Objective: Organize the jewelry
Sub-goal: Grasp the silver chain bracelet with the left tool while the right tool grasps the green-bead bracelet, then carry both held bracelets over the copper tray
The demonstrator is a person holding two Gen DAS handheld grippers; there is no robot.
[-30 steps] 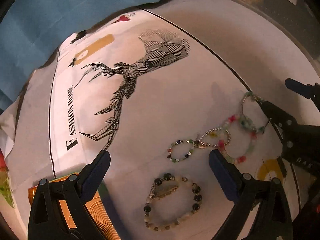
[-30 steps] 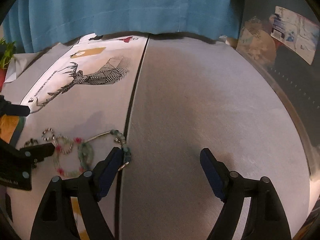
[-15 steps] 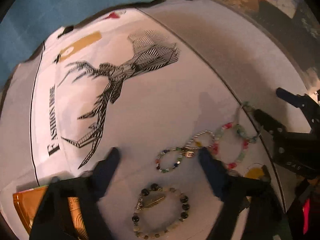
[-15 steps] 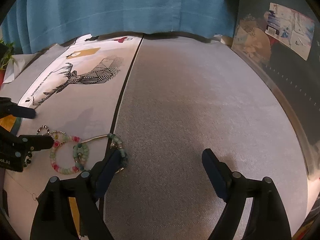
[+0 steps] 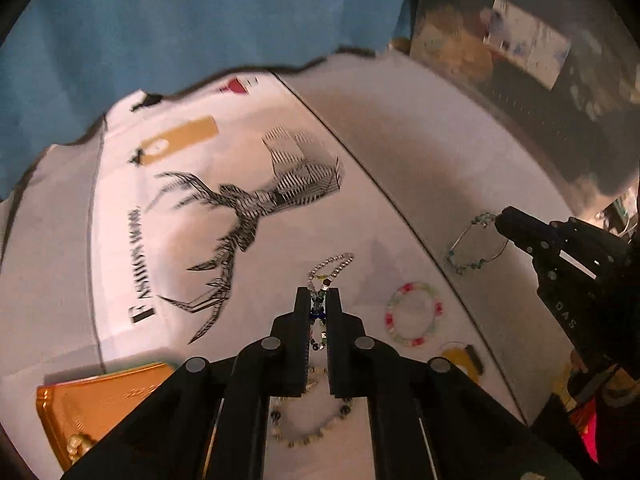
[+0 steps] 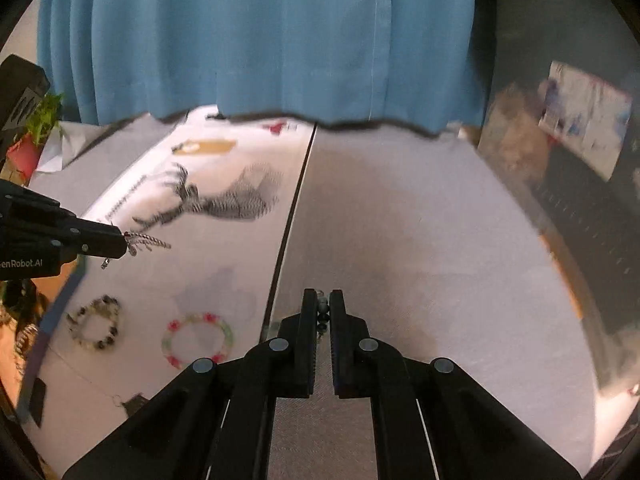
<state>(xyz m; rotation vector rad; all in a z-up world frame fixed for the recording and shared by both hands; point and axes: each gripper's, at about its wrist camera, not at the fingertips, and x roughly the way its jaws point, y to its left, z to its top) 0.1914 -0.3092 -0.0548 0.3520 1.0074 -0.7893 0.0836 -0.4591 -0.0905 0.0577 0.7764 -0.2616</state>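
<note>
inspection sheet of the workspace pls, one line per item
surface: white deer-print cloth beside plain grey cloth
job's things: silver chain bracelet; wire bead bracelet; pink-green bead bracelet; dark-bead bracelet
clutter: gold box
grippers: left hand-held gripper shut on silver chain bracelet; right hand-held gripper shut on wire bead bracelet
cables: nothing seen
surroundings: blue curtain, potted plant

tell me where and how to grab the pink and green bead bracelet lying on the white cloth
Take the pink and green bead bracelet across one stretch of its bead ring, with one finger inside the loop and one outside, coming straight down from above. It lies flat and open on the white cloth, apart from the other pieces, so no edge stands up to pinch from the side.
</note>
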